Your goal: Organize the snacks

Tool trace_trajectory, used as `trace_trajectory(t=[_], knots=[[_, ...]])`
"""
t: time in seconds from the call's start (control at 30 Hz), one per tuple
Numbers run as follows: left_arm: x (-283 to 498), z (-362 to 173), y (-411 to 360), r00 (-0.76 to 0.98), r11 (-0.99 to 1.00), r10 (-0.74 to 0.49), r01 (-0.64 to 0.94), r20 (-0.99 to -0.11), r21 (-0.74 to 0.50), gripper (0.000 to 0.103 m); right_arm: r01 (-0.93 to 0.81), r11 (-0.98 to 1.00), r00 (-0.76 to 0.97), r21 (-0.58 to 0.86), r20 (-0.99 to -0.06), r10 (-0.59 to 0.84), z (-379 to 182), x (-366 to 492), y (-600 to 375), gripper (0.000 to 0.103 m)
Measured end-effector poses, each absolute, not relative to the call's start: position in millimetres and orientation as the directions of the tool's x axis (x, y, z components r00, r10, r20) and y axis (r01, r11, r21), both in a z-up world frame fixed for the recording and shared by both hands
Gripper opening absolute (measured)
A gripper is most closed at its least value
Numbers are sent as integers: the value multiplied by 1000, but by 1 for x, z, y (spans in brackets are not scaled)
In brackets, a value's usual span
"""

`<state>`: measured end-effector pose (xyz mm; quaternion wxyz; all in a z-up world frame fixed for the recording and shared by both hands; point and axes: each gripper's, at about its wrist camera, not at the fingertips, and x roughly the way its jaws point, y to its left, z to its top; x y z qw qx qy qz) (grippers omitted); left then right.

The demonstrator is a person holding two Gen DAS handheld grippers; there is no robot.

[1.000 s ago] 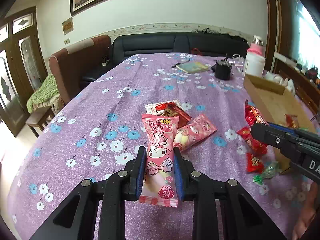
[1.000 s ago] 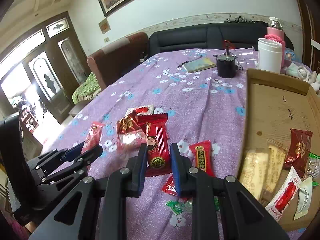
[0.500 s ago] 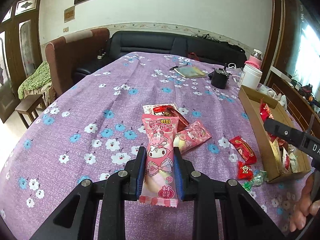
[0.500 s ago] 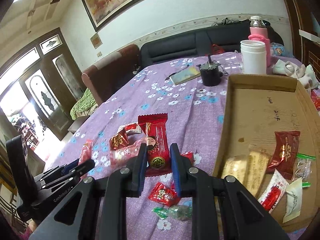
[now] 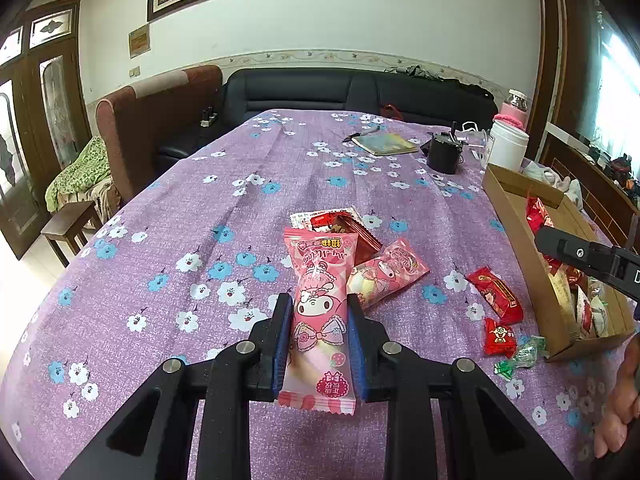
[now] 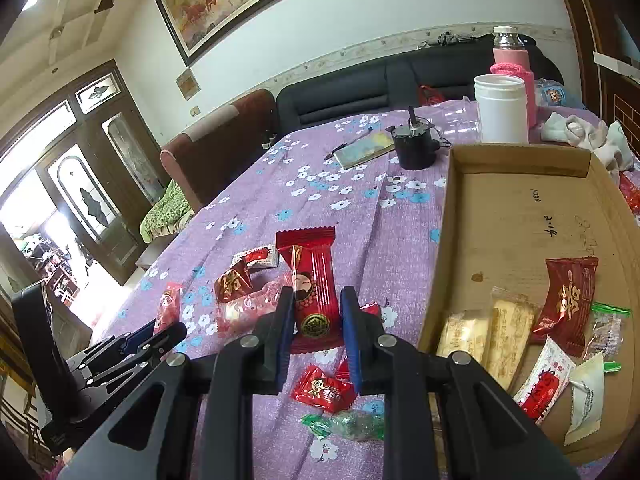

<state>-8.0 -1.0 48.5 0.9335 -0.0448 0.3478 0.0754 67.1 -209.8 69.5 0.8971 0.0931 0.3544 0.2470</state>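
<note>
My right gripper (image 6: 312,312) has swung toward the cardboard box (image 6: 520,216) at two o'clock, jaws clamping a red packet (image 6: 314,280); left gripper (image 5: 319,320) grips a pink packet (image 5: 320,308). Next: drop both inside.

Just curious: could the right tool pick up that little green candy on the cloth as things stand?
Probably not yet: the right tool is shut on a red snack packet. The green candy itself lies uncovered below it.

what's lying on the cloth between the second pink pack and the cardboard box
In the left wrist view, between the second pink pack and the cardboard box lie a red snack pack, a smaller red candy and a green candy.
</note>
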Motion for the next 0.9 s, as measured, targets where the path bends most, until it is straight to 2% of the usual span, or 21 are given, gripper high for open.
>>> trace_trajectory(t=[0.9], knots=[[-11,51,-3,757,985,118,-169,-642,-19,27,-391,857,613,334,-600,514,68,66,-204,22]])
